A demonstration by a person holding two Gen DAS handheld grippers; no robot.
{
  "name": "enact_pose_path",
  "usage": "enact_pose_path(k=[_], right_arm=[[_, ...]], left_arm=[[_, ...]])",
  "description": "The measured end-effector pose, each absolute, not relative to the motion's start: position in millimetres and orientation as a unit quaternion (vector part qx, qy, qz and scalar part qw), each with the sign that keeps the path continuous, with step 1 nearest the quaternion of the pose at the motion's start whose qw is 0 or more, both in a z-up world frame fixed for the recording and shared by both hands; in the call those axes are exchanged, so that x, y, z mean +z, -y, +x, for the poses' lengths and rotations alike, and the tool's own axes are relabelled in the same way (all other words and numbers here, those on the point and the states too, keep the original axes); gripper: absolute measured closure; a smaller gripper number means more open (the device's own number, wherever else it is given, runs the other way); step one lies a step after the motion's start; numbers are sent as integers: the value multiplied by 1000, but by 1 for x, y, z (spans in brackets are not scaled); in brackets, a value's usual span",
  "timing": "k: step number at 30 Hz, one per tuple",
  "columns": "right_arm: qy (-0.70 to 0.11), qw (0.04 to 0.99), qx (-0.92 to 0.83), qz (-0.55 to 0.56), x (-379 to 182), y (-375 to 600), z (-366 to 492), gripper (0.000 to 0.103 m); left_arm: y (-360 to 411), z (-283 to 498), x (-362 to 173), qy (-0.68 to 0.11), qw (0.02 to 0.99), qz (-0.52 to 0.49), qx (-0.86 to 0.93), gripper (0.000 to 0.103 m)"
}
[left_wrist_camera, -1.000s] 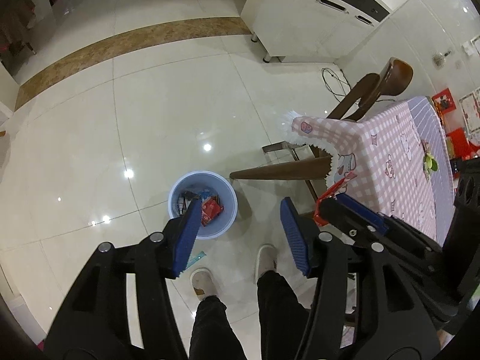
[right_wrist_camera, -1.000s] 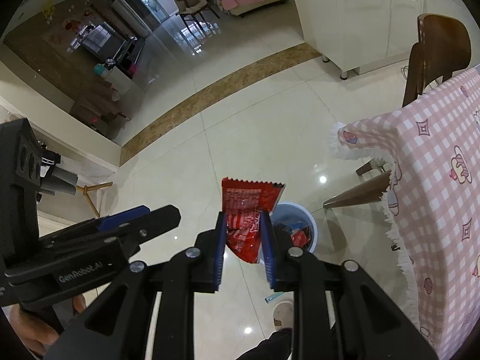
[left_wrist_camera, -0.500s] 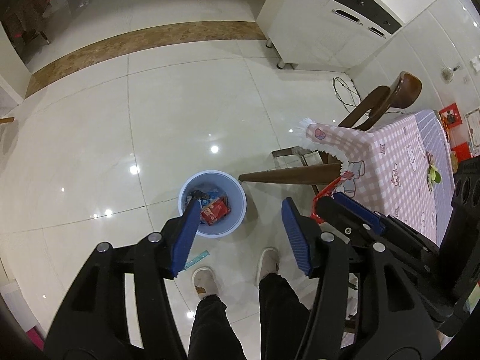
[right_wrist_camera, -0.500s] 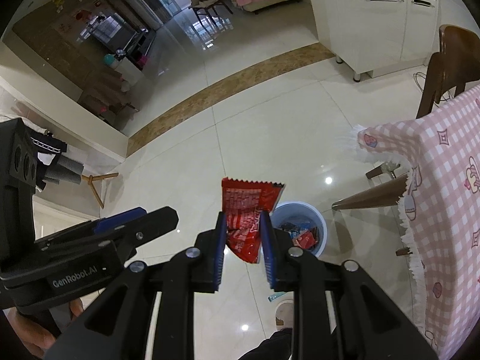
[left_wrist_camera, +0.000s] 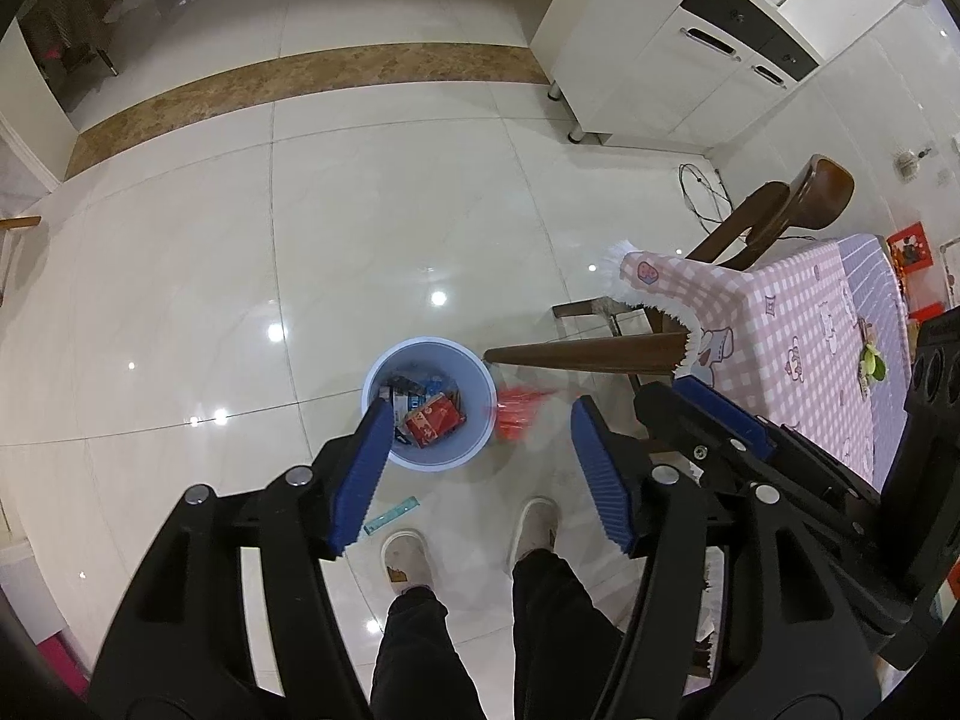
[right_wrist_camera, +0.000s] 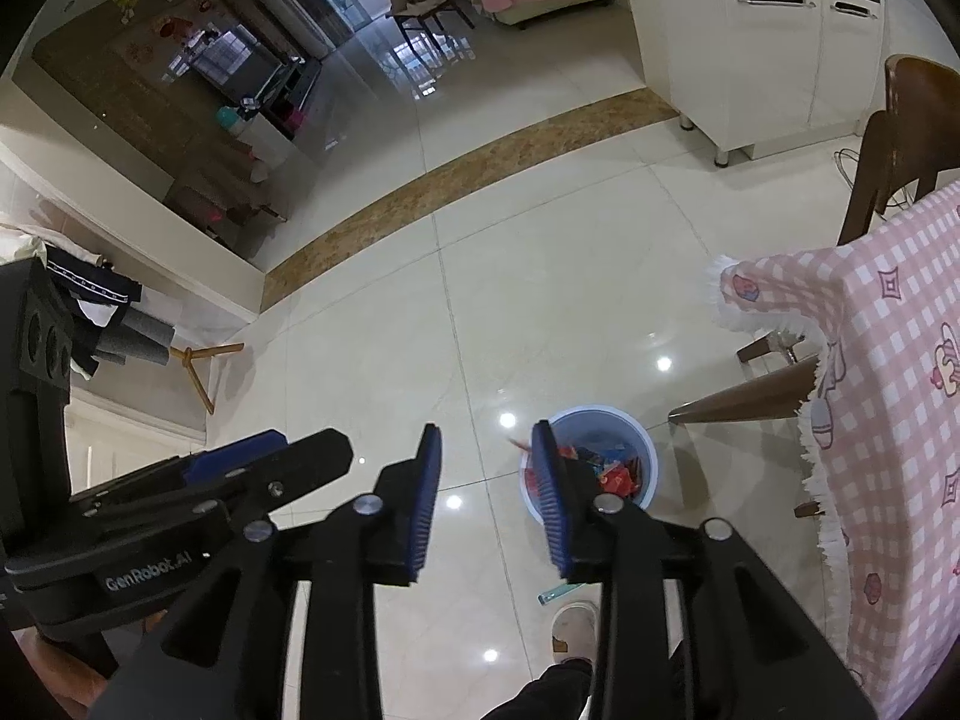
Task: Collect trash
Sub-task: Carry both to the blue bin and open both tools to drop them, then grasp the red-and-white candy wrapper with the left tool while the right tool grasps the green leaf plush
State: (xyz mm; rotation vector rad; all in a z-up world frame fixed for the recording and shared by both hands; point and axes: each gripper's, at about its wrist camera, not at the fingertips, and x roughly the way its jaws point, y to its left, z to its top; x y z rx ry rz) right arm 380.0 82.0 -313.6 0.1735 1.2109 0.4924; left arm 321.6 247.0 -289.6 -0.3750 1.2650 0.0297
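Note:
A light blue trash bin (left_wrist_camera: 429, 403) stands on the floor below both grippers, holding several wrappers. It also shows in the right wrist view (right_wrist_camera: 606, 462). A red snack wrapper (left_wrist_camera: 521, 409) is blurred in mid-air at the bin's right rim; in the right wrist view a red sliver (right_wrist_camera: 521, 447) shows beside the right finger. My left gripper (left_wrist_camera: 480, 468) is open and empty, high above the bin. My right gripper (right_wrist_camera: 489, 495) is open and empty, also above the bin.
A table with a pink checked cloth (left_wrist_camera: 798, 330) and its wooden leg (left_wrist_camera: 588, 355) stand right of the bin. A wooden chair (left_wrist_camera: 780, 210) is behind it. A small teal wrapper (left_wrist_camera: 393, 515) lies on the floor by the person's slippers (left_wrist_camera: 408, 558). A white cabinet (left_wrist_camera: 678, 54) stands far back.
My right gripper opened and let go of the red wrapper, which now falls at the bin's rim. Both grippers rose a little above the bin.

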Motion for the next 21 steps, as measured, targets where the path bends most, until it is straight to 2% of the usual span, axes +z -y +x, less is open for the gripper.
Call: enact_pose_path(k=[5, 11, 17, 21], right_arm=[[-561, 792, 223, 96, -313, -58, 385, 67], [-557, 798, 193, 125, -312, 4, 399, 67], [-536, 819, 120, 166, -307, 127, 416, 67], [-516, 834, 46, 192, -305, 236, 422, 66]], left_arm=[[-228, 328, -286, -589, 791, -164, 10, 41], [-169, 353, -277, -589, 796, -139, -17, 40], [-54, 398, -273, -590, 797, -96, -86, 39], [53, 427, -276, -590, 791, -60, -153, 39]])
